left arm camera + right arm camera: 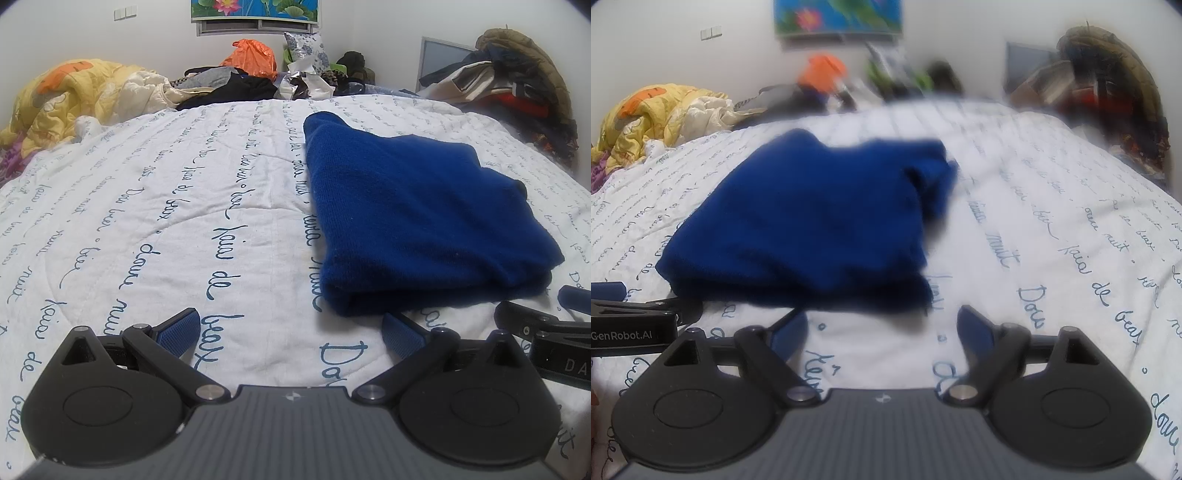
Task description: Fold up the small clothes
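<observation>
A folded blue sweater (413, 214) lies on the bed's white quilt (155, 229), just ahead of both grippers. The left gripper (291, 332) has its fingers (181, 325) spread wide with nothing between them, the sweater ahead and to their right. The right gripper (882, 332) also stands wide open and empty, the sweater's near fold just beyond its fingers (975, 332), slightly to their left.

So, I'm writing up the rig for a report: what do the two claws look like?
Both look alike: the left claw and right claw have matte black linkage arms with silver pivot pins, blue ribbed pads, round black side housings and a grey ribbed body. White "GenRobot.AI" lettering marks the left claw's side.
</observation>
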The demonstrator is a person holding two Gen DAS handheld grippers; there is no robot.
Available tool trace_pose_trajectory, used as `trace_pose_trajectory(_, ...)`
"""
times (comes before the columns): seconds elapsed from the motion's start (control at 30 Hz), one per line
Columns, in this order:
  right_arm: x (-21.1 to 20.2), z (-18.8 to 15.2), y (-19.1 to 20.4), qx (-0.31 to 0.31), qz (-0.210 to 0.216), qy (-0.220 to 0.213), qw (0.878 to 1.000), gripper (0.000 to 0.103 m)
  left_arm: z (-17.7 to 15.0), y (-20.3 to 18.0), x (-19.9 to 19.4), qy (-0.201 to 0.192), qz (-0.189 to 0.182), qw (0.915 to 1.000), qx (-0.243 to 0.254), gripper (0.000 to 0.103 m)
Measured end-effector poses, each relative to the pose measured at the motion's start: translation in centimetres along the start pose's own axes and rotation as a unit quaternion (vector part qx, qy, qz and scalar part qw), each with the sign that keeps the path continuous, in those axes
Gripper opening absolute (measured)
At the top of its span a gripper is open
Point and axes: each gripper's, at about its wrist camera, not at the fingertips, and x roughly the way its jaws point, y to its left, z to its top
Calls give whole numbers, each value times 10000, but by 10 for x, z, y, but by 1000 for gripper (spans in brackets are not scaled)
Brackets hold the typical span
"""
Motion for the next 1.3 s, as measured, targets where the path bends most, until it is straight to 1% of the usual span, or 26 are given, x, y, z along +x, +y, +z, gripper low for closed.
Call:
trace_pose_trajectory(0.6, 4, 2, 1, -28, -126, 22, 9999, 91, -1, 0, 0, -1, 1, 10000, -2, 103)
trace_pose_trajectory(0.67, 5, 2, 2, -58, -112, 36, 9999, 93, -1, 0, 0, -2, 1, 10000, -2, 103)
trace_pose_trajectory(1.3, 7, 1, 3, -77, -50, 54, 9999, 99, 2, -3, 0, -22, -18, 10000, 10, 103)
